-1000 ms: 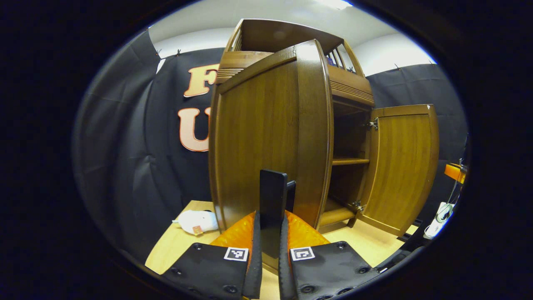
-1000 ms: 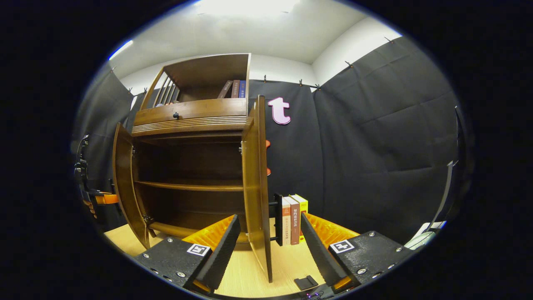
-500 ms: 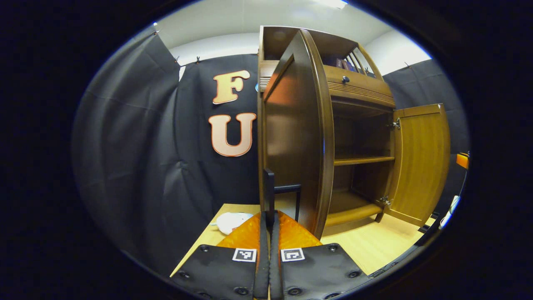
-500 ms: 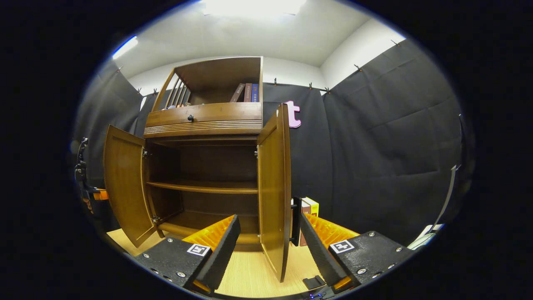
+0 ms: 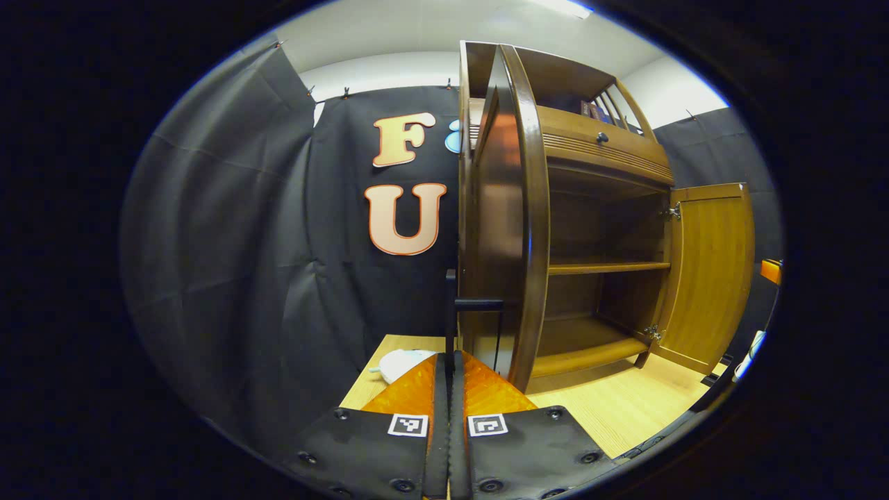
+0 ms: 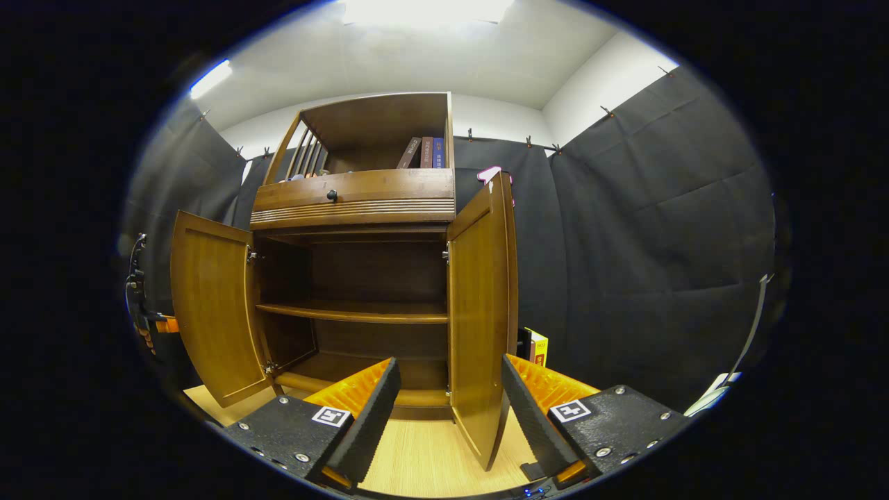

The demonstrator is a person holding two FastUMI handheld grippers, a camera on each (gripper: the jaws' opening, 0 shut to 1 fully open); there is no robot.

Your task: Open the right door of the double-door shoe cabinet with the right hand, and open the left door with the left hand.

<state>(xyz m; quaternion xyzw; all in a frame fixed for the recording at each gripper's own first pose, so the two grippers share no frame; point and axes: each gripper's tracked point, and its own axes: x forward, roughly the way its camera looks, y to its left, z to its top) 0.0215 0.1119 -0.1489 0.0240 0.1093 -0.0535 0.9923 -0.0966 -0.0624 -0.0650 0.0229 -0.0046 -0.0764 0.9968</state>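
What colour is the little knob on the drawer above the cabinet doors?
Black, a small round knob on the brown wooden drawer, clearest in the right gripper view.

Your left gripper (image 5: 450,389) has its fingers pressed together, pointing forward and level; your right gripper (image 6: 450,410) holds its fingers spread wide apart.

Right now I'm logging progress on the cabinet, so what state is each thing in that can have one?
left door: swung wide open.
right door: swung open, edge toward the right tool.
drawer: closed.
cabinet shelves: bare as far as visible.
left tool: shut on the left door's handle.
right tool: open, holding nothing.
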